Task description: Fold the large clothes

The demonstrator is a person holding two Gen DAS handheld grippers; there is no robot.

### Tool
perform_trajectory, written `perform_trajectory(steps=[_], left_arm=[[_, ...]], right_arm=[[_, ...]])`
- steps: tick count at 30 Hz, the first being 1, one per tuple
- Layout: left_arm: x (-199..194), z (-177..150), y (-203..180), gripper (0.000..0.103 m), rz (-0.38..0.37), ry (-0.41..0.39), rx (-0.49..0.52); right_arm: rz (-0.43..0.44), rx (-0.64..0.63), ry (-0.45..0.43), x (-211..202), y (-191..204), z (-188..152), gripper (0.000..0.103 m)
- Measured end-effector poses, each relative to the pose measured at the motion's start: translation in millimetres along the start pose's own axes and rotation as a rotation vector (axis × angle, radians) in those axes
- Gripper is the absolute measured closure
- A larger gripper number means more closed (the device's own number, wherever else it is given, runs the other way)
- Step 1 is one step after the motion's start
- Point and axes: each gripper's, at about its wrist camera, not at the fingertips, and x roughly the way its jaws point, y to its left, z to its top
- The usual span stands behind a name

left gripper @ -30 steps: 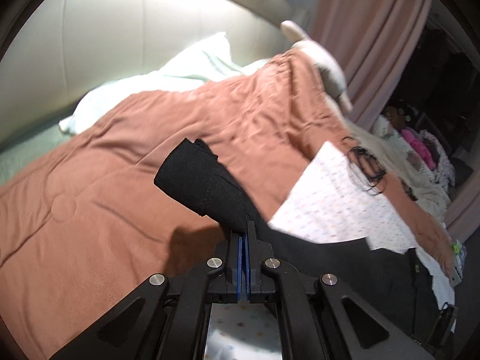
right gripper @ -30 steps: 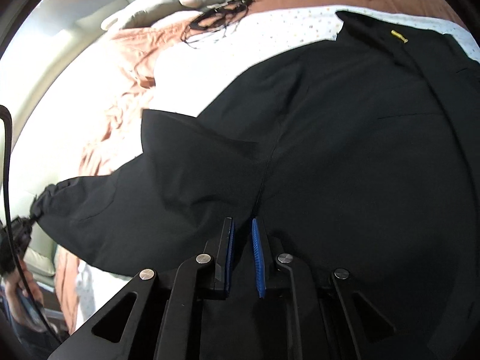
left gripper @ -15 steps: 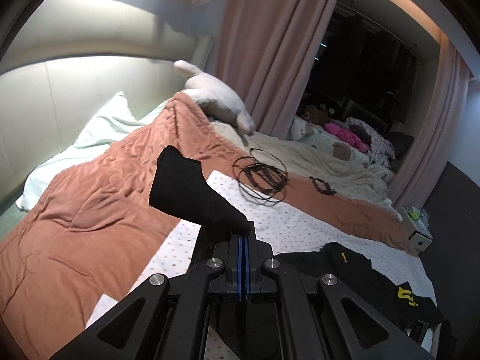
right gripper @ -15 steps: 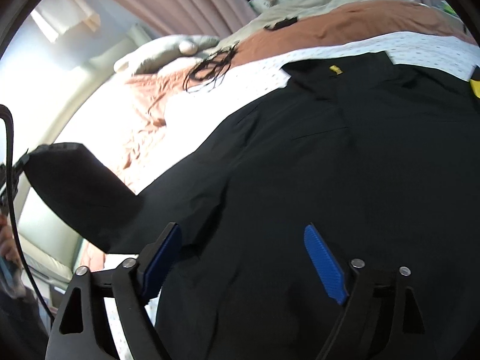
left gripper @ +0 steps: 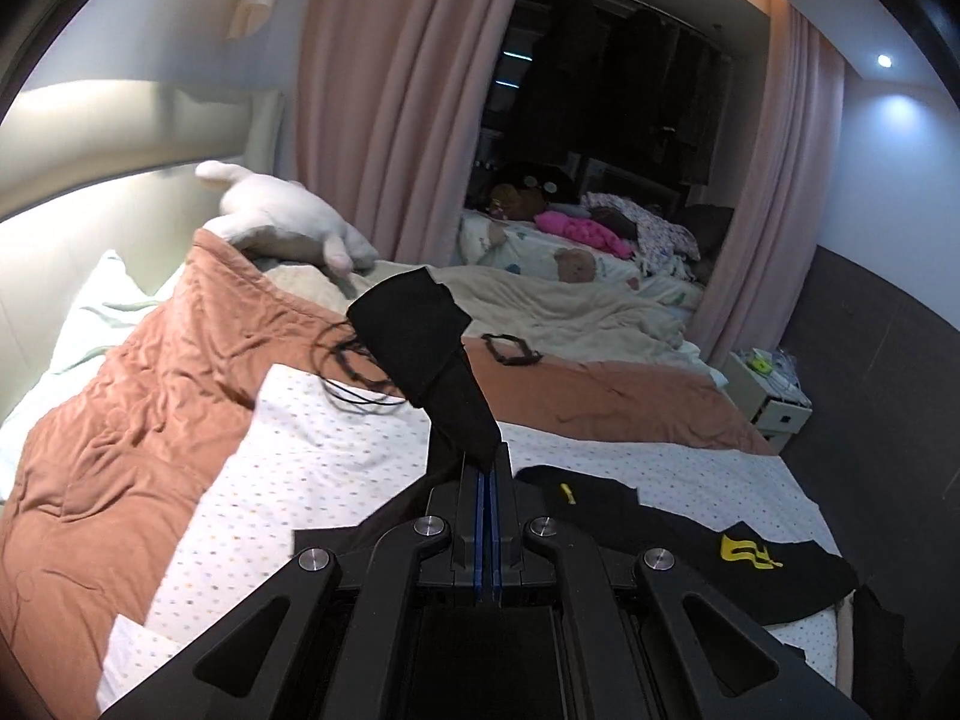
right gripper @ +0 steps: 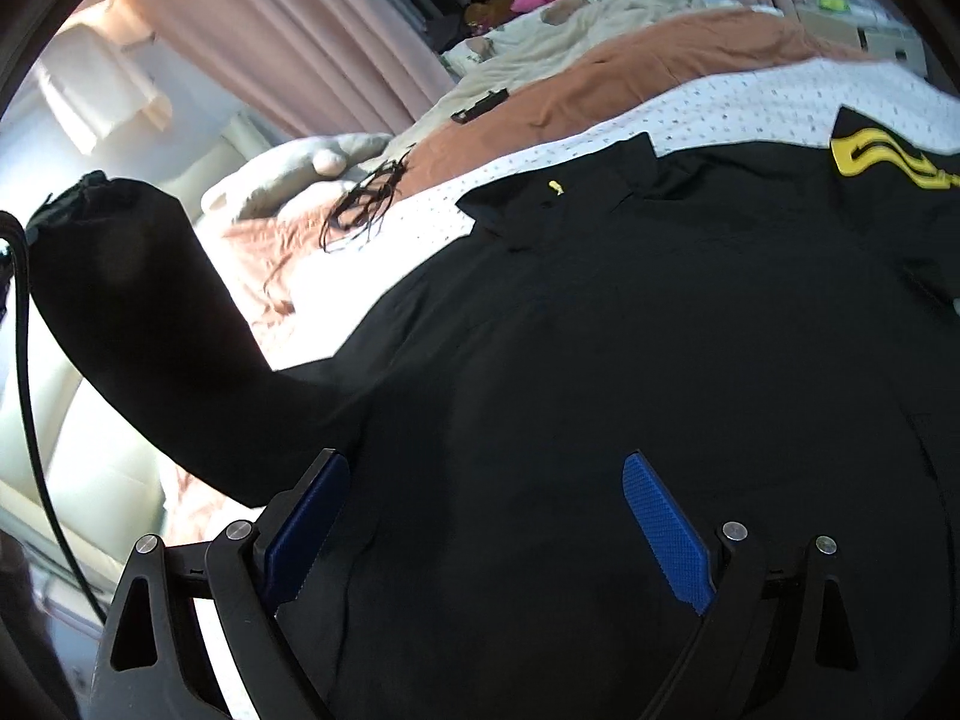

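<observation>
The black jacket (right gripper: 600,360) runs off the bottom and right edges of the right wrist view, so its hem and far sleeve cannot be seen. A yellow emblem (right gripper: 882,159) on it is cut by the right edge and unreadable. In the left wrist view, the raised sleeve (left gripper: 420,336) hides part of a tangle of black cords (left gripper: 354,372). Items on the far bed (left gripper: 570,240) beyond the curtain are too dim and small to identify. The small yellow mark (left gripper: 567,493) near the collar is too tiny to make out.
</observation>
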Motion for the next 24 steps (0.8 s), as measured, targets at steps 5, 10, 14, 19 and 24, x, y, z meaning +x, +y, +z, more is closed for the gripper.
perform_trajectory(steps=[5, 10, 14, 19, 24], left_arm=[[26, -3, -49, 0.103, -0.044, 0.022, 0.054], [54, -6, -99, 0.103, -0.101, 0.053, 0.092], [78, -14, -136, 0.103, -0.14, 0.084, 0.132], [118, -38, -172, 0.103, -0.18, 0.155, 0.164], [151, -65, -198, 0.102, -0.229, 0.225, 0.179]], right_arm=[[0.004, 0.048, -0.033, -11, -24, 11, 0.01], [-0.005, 0.119, -0.05, -19, -56, 21, 0.01], [-0.032, 0.169, -0.071, -29, -81, 25, 0.01], [-0.055, 0.254, -0.098, -37, -118, 30, 0.01], [-0.062, 0.322, -0.119, -40, -142, 34, 0.01]])
